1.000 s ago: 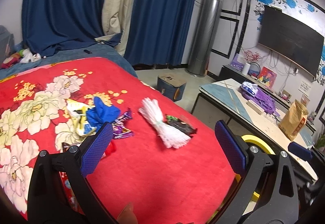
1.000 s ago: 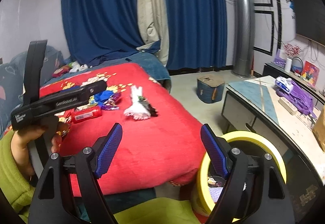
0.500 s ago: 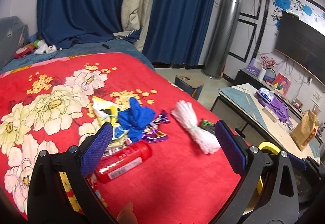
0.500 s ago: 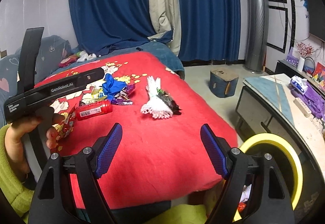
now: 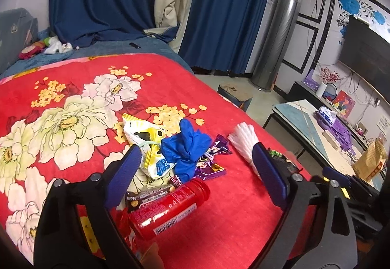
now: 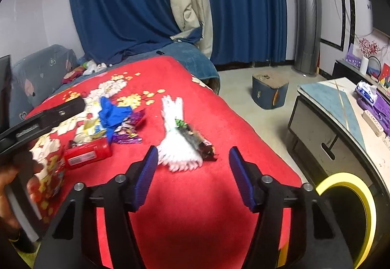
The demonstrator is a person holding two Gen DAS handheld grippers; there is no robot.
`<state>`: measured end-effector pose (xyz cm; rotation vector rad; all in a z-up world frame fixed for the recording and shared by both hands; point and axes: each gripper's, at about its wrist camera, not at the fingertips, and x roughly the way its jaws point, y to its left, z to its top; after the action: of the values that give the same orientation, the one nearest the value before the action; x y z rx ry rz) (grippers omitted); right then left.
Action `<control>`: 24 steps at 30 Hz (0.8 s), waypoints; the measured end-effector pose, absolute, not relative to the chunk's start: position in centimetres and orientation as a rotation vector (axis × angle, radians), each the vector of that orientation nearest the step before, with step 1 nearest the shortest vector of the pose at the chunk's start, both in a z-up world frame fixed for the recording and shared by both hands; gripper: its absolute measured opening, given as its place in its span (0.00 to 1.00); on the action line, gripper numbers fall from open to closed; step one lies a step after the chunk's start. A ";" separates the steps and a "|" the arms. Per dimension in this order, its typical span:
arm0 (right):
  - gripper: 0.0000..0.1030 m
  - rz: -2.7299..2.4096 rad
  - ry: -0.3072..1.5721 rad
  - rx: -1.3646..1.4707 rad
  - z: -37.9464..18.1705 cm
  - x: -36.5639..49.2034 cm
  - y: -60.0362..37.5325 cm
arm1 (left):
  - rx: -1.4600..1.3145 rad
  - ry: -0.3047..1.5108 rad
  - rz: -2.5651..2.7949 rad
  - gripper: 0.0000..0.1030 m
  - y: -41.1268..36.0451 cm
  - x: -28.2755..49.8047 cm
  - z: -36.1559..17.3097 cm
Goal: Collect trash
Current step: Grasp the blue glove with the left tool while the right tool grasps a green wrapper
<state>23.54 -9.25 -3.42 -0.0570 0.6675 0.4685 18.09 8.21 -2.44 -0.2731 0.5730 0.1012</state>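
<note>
Trash lay piled on red floral blanket (image 5: 73, 79): red bottle (image 5: 168, 208), blue glove (image 5: 187, 149), white bundle (image 6: 178, 147). Left gripper (image 5: 195, 176) hung over bottle, jaws closing, grasping nothing. Right gripper (image 6: 192, 176) near white bundle, jaws closing, empty. Yellow-rimmed bin (image 6: 351, 215) beside bed.

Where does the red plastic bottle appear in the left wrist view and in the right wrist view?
Left wrist view: red bottle lies bottom centre, between the gripper fingers.
Right wrist view: red bottle lies at middle left, left of the gripper.
Shared landmark: the blue glove, just beyond the bottle in both.
</note>
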 end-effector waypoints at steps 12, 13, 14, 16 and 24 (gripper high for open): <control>0.16 0.494 0.782 0.006 -6.0 28.2 -8.6 | -0.340 0.651 0.087 0.60 9.4 21.9 -3.9; 0.15 0.505 0.786 0.006 -6.1 28.2 -8.6 | -0.341 0.660 0.084 0.56 9.3 22.2 -4.1; 0.12 0.513 0.782 0.005 -6.1 28.0 -8.6 | -0.339 0.669 0.079 0.54 9.2 22.6 -4.3; 0.10 0.522 0.773 -0.002 -6.0 27.6 -8.6 | -0.335 0.685 0.077 0.50 9.1 23.2 -4.6; 0.10 0.539 0.758 0.042 -5.3 25.7 -10.3 | -0.352 0.722 0.096 0.18 9.2 24.2 -5.9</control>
<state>25.73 -10.33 -5.32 0.0420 0.7583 0.5385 24.15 9.15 -5.86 -0.3516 0.7218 0.0963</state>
